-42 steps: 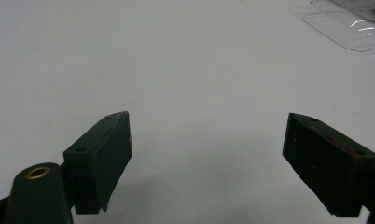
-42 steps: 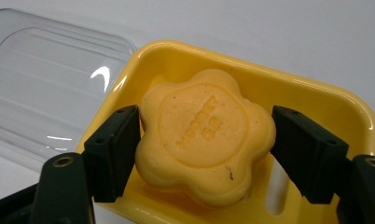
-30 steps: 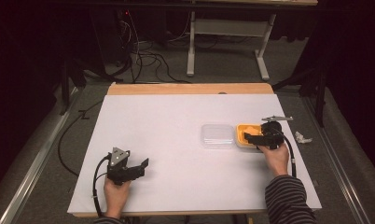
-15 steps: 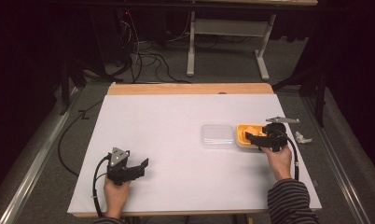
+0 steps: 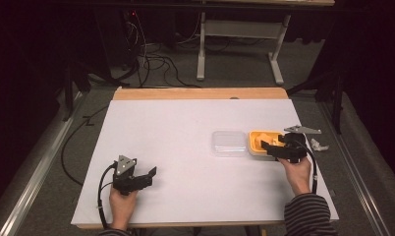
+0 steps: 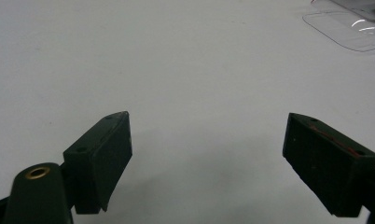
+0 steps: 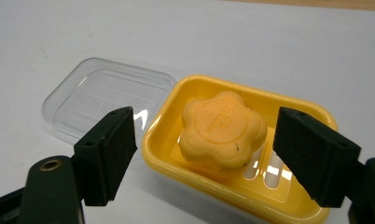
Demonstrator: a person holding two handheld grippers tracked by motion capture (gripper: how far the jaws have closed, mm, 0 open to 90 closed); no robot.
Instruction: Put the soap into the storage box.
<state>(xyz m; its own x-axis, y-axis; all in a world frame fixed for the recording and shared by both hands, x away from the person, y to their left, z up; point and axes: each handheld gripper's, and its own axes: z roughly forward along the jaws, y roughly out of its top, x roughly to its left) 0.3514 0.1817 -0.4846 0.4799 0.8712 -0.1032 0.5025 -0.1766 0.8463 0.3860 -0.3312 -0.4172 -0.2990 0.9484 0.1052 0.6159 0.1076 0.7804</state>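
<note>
We find the right tongs (image 7: 202,154) open, jaws wide either side of the orange soap (image 7: 223,133), which sits in the yellow dish (image 7: 311,109) just ahead of them. The clear lid (image 7: 101,91) lies off, beside the dish. We judge the grasp not yet made. The left tongs (image 6: 209,154) stand open over bare tabletop (image 6: 176,60). The right gripper view shows the soap's flower shape; the high view does not.

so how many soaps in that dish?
1: a flower-shaped orange soap sits in the yellow soap dish, between the open right gripper jaws. The clear lid lies beside the dish.
</note>
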